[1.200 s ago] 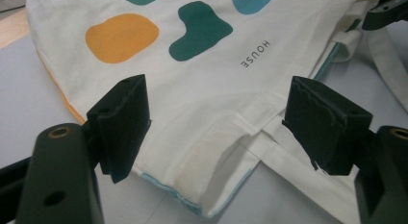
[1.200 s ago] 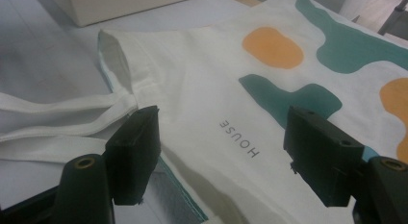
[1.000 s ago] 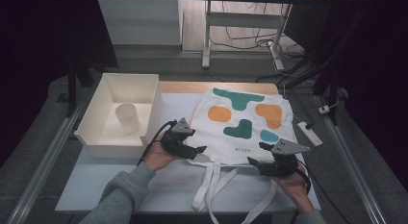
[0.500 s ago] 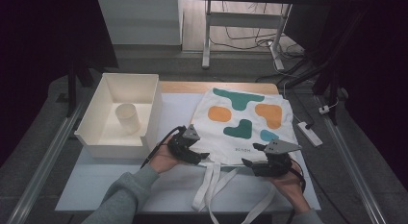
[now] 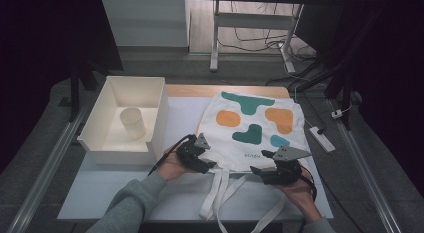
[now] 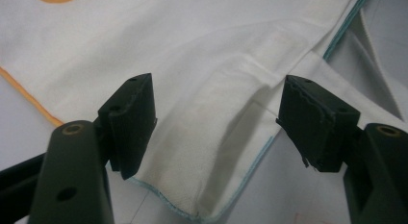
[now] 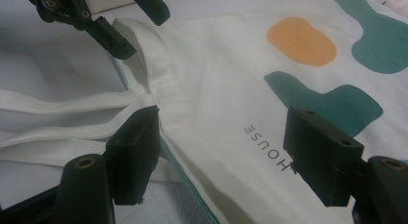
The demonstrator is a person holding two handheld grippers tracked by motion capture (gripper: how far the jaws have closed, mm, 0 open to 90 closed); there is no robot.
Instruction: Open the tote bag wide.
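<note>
Now both grippers sit at the tote bag's open edge, one at each corner.

Your left gripper (image 5: 207,165) has its jaws spread and has just been easing them slightly narrower, with the near left corner of the tote bag (image 5: 252,124) lying between them but not yet pinched, as the left gripper view shows the hem (image 6: 211,161) running loose between the pads. Your right gripper (image 5: 256,171) is also spread, straddling the same edge near the printed word, nothing clamped. The bag lies flat on the table (image 5: 105,193), its long axis running away from you, straps (image 5: 220,193) trailing toward you between both hands. Each hand is nearest its own corner, so close straight down on the hem.
</note>
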